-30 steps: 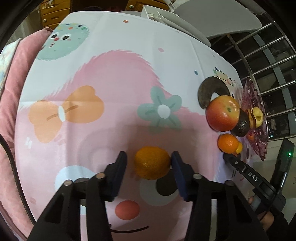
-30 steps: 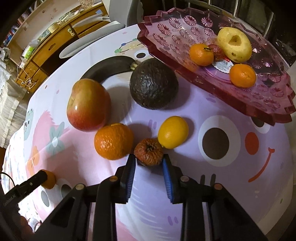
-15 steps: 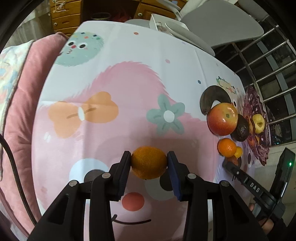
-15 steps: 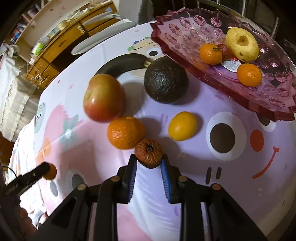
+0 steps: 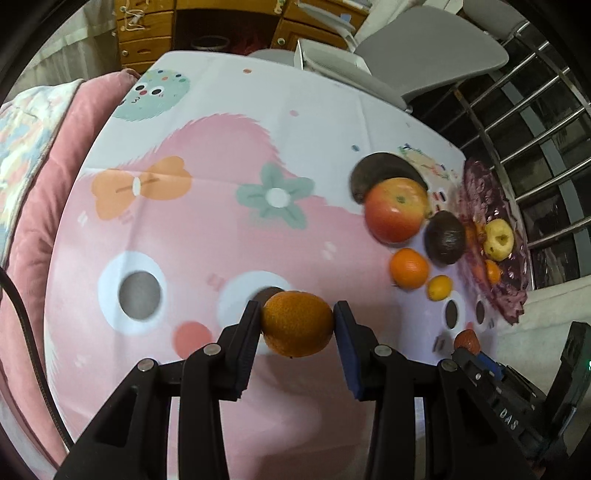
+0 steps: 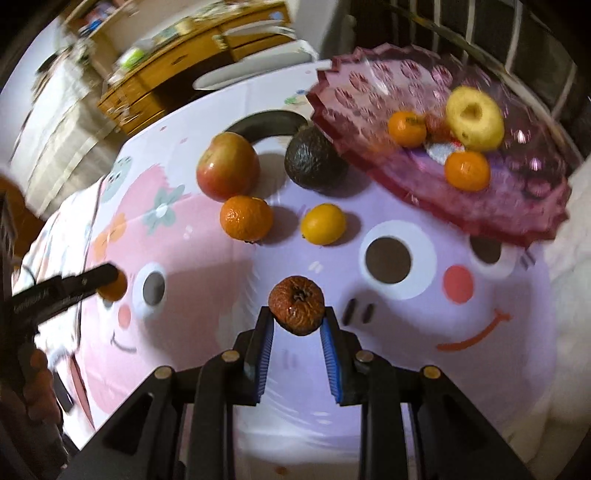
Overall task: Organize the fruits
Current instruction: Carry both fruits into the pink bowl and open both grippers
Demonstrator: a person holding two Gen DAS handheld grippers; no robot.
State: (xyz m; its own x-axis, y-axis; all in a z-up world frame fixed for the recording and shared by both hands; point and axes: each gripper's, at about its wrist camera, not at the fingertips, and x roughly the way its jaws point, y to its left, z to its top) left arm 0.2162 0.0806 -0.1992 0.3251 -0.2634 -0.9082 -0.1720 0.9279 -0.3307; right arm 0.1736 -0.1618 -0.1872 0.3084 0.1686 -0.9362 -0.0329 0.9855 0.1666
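My left gripper is shut on an orange and holds it above the cartoon tablecloth. My right gripper is shut on a wrinkled brown fruit, lifted off the cloth. On the cloth lie a red apple, a dark avocado, a tangerine and a small yellow citrus. The purple plate holds a yellow cored fruit and two small tangerines.
A dark curved banana lies behind the apple. A pink cushion borders the table's left side. A grey chair and wooden drawers stand beyond the far edge. A metal railing runs at the right.
Both grippers have risen with their fruit. The left one has closed on the orange and lifted it; the right has pulled the wrinkled fruit back from the others.
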